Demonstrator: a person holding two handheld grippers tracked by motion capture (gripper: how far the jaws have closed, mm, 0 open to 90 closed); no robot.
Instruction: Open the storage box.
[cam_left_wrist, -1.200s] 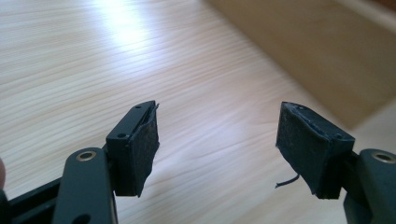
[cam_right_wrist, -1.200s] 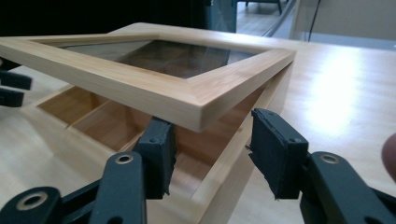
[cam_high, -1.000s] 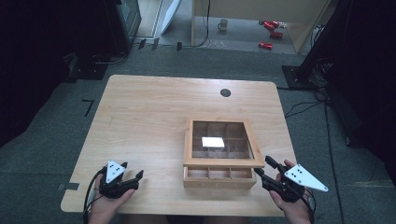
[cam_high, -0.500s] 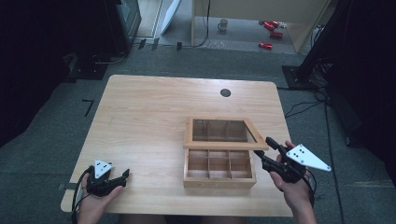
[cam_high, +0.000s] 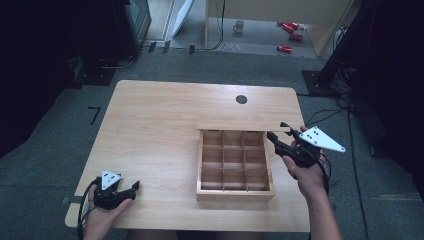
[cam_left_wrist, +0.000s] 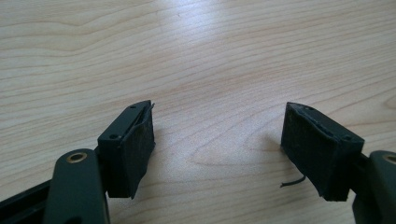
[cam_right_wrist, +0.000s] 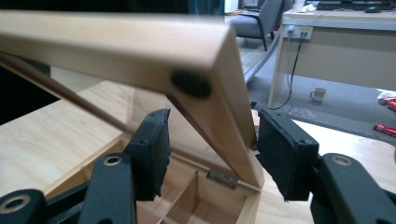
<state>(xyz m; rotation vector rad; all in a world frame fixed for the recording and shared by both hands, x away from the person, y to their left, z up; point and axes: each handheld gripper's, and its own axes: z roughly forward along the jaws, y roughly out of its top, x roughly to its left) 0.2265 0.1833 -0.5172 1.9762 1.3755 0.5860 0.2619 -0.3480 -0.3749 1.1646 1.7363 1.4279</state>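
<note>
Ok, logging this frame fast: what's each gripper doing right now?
Left gripper: open, holding nothing, low over the table.
Right gripper: open, its jaws on either side of the raised lid of the wooden box.

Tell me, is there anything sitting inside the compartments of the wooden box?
No, in the high view every compartment of the wooden box shows only its bare wooden floor between the dividers.

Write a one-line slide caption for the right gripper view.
Right gripper with open jaws straddling the raised lid's side rail, above the wooden compartment box.
</note>
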